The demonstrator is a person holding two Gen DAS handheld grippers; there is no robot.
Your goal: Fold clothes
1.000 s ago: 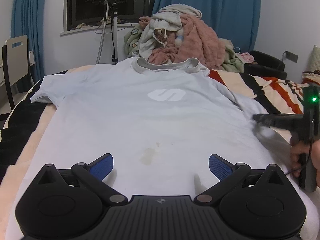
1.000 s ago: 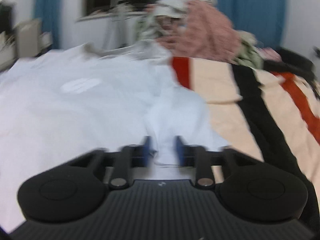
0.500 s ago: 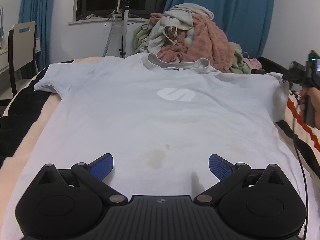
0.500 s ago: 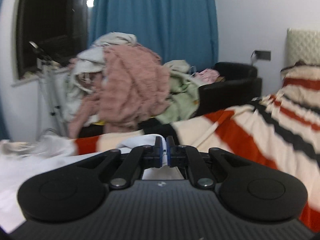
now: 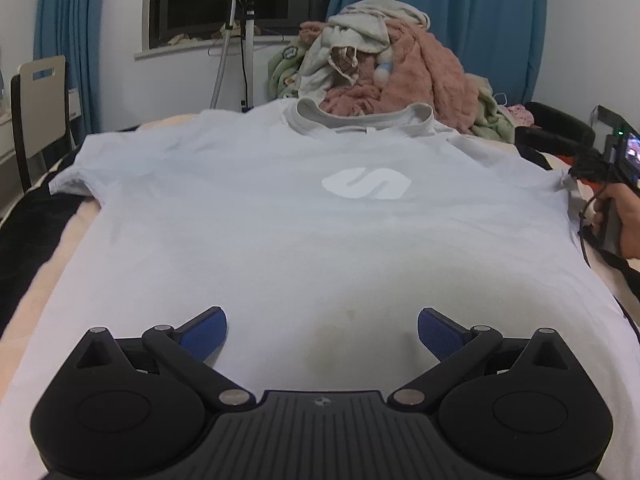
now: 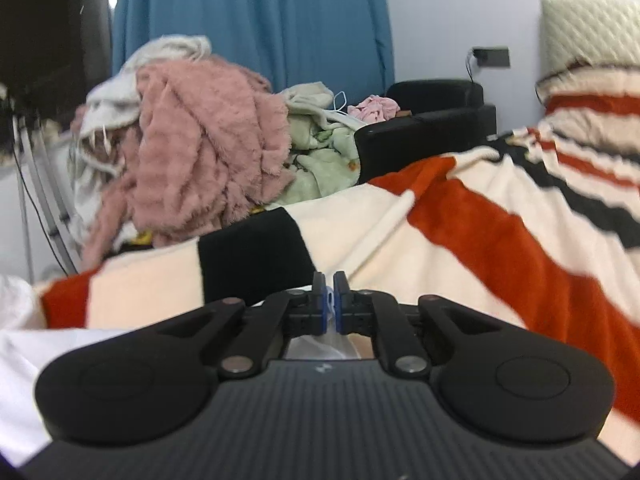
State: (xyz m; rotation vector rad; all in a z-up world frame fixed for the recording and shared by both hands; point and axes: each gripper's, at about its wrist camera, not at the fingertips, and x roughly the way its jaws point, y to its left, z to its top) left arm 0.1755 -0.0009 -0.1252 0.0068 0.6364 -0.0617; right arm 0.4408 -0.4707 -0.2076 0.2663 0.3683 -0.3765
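- T-shirt (image 5: 312, 232): pale blue, spread flat and face up on the bed (image 6: 480, 216), collar at the far end, long axis running straight away from the left tongs (image 5: 322, 330).
- Left tongs: fingers wide apart over the hem, nothing between them.
- Right tongs (image 6: 330, 296): have just been opening slightly, yet pale cloth sits pinched between them; right sleeve (image 5: 568, 186) drawn outward.
- Room: striped blanket, clothes pile (image 5: 384, 68), blue curtains.

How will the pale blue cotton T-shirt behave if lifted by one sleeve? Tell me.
The pale blue cotton T-shirt is probably floppy: it lies flat, following the bed. The right gripper, jaws having just eased slightly, pinches a thin fold, suggesting light cloth. It would likely drape and drag.
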